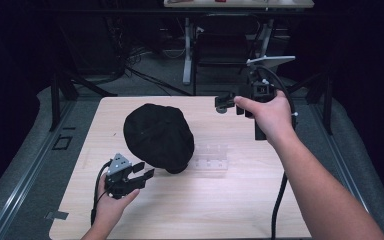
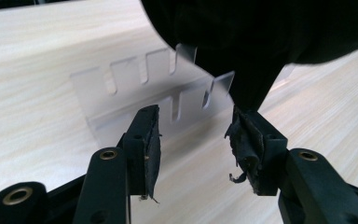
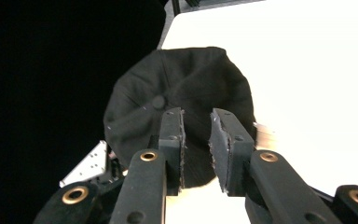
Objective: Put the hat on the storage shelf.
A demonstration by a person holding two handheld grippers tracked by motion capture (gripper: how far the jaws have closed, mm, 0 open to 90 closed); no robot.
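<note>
A black cap (image 1: 157, 136) rests on a clear slotted acrylic stand (image 1: 210, 156) in the middle of the wooden table (image 1: 260, 200). My left gripper (image 1: 145, 175) lies low at the cap's near left edge and is open. In the left gripper view its jaws (image 2: 193, 116) stand apart with nothing between them; the cap (image 2: 261, 28) hangs just above the right pad, and the stand (image 2: 135, 88) is ahead. My right gripper (image 1: 225, 104) hovers beyond the cap's far right side. Its jaws (image 3: 196, 114) are open over the cap (image 3: 182, 84), with nothing between them.
Dark floor, cables and table legs (image 1: 187, 50) lie beyond the table's far edge. Bare wood runs along the near side and to the right of the stand. A black cable (image 1: 279, 200) trails from the right gripper across the near right part of the table.
</note>
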